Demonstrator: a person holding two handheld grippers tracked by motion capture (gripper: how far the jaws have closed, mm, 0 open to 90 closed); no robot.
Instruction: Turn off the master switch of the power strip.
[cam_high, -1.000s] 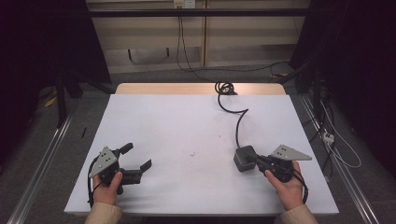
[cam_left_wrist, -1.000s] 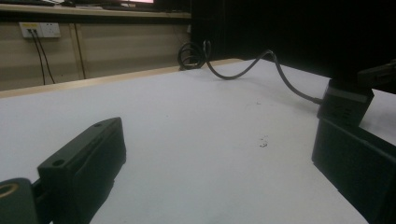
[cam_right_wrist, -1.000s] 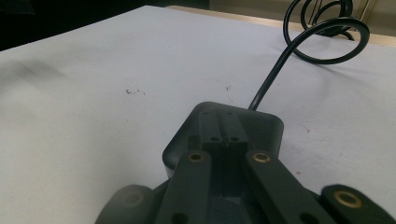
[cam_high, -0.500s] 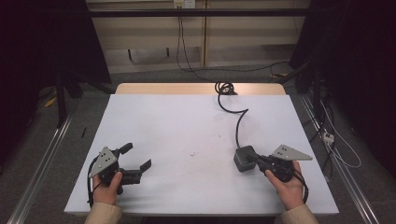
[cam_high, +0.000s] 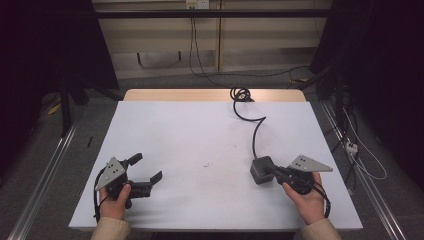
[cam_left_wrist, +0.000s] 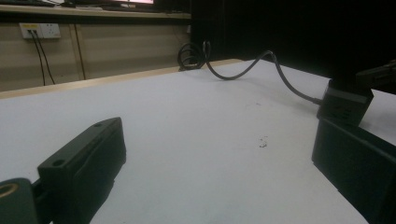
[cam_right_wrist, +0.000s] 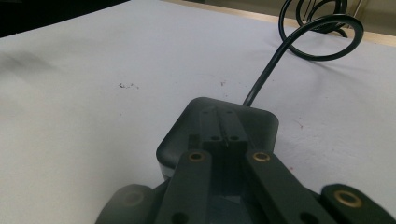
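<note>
The dark grey box sits on the white table, its black cable running to the far edge. The right gripper, jaws pressed together, rests on the box without grasping it. The left gripper, well left of the box, stands spread and empty. A push could skid the box; the stiff cable might twist it.

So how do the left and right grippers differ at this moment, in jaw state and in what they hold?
The left gripper has its jaws spread wide with nothing between them; the right gripper has its jaws together, resting over the dark adapter block. The left sits apart from any object; the right touches the block, whose cable runs to the far edge. Both are hand-held low over the white table.
</note>
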